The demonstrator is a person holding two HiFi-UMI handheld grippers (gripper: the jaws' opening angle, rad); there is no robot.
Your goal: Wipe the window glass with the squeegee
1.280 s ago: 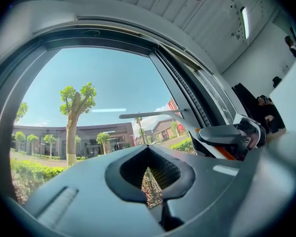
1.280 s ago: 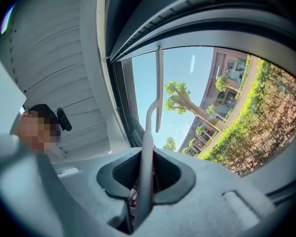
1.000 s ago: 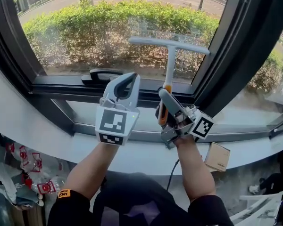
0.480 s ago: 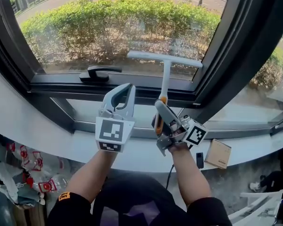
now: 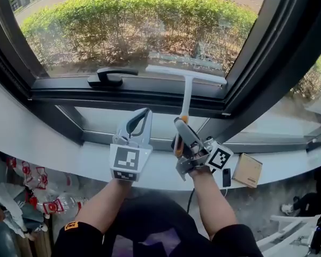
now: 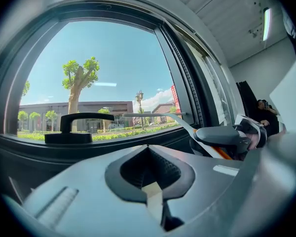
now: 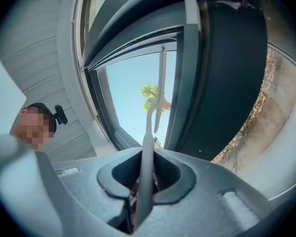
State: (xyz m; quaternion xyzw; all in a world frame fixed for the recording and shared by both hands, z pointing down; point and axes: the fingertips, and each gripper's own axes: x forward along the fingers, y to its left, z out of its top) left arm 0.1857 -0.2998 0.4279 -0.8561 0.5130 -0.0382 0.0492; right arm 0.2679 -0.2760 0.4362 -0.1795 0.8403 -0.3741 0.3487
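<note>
Reaching forward over the white window sill [image 5: 53,159], the person's two arms each carried one gripper. The left gripper [image 5: 142,116] stood upright. In the left gripper view its fingers [image 6: 103,201] were pressed together, with nothing between them. Just beside it, the right gripper [image 5: 180,127] had its fingers closed on the handle of the squeegee [image 5: 186,92]. The right gripper view showed the pale shaft rising straight out between the two fingers. A small cardboard box [image 5: 247,171] was at the near edge of the sill, to the right of the right forearm. Farther on, the shaft of the squeegee went up across the dark window frame [image 5: 150,98]. Its long blade lay crosswise at the bottom edge of the window glass [image 5: 123,31], a little to the right of the black window handle [image 5: 109,77]. Whether the blade touched the glass, I could not tell. Behind the glass were a green hedge [image 5: 150,15] and, farther away, a road.
</note>
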